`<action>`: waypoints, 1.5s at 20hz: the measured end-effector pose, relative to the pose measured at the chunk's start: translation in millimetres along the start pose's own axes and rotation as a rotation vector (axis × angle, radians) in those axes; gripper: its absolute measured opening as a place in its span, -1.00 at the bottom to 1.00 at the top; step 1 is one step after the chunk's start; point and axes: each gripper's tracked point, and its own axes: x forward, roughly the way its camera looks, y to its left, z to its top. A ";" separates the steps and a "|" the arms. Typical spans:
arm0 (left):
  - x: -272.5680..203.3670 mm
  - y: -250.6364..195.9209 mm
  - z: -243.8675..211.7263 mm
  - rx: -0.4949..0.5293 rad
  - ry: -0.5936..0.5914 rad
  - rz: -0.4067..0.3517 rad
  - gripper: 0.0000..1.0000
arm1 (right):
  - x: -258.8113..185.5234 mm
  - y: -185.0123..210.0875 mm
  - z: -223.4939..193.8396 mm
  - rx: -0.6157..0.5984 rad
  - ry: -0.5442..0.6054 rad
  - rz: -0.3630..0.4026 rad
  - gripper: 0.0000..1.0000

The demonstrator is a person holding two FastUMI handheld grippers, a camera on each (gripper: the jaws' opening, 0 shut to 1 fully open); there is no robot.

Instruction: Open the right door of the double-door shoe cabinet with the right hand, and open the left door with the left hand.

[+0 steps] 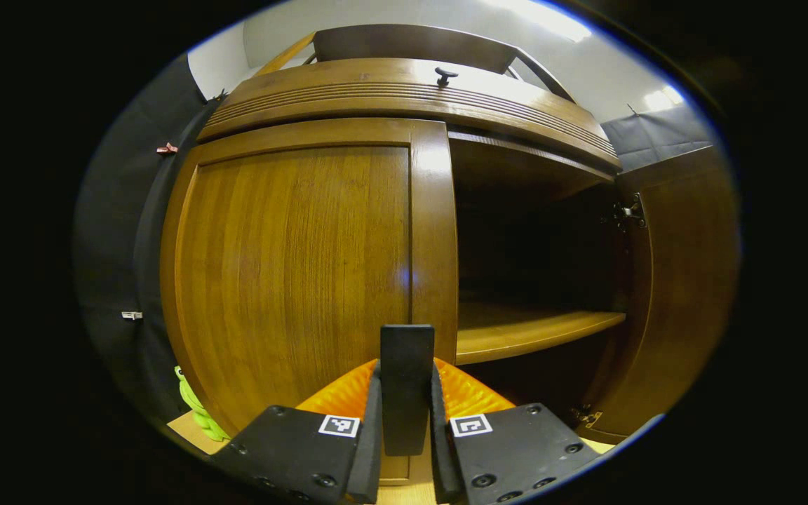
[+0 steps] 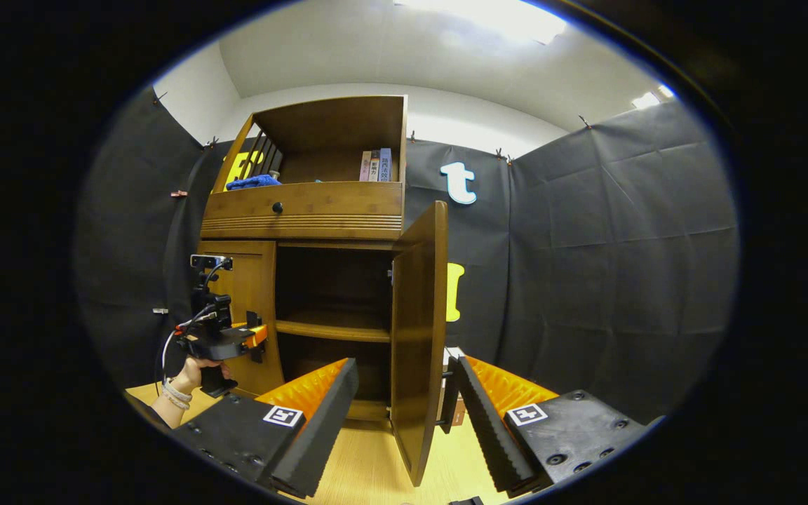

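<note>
The wooden shoe cabinet [image 2: 306, 217] stands against the black booth wall. In the left gripper view its left door [image 1: 292, 273] is closed, and my left gripper [image 1: 406, 375] is shut on that door's dark upright handle [image 1: 407, 351]. The right door [image 1: 684, 280] is swung wide, baring an inner shelf [image 1: 537, 330]. In the right gripper view the right door [image 2: 418, 330] shows edge-on. My right gripper [image 2: 404, 365] is open, one finger on each side of the door's edge, neither touching it. Farther off, a hand [image 2: 190, 375] holds the left gripper [image 2: 225, 344] at the left door.
Above the doors runs a drawer with a dark knob [image 2: 277, 207], and over it an open shelf with books [image 2: 376, 165] and a blue cloth [image 2: 253, 182]. A green thing [image 1: 193, 410] lies by the cabinet's left foot. The floor [image 2: 376, 470] is light wood.
</note>
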 end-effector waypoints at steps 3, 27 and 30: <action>-6.6 -0.7 -0.2 0.002 0.026 -0.018 -0.39 | -0.9 0.2 -0.4 0.000 0.002 -0.002 0.80; -144.9 39.6 5.3 -0.007 0.054 -0.100 -0.36 | -19.5 68.4 -0.2 0.007 0.013 0.124 0.80; -162.9 53.2 5.5 -0.013 0.059 -0.093 -0.36 | -15.5 83.7 -3.3 0.012 0.021 0.158 0.80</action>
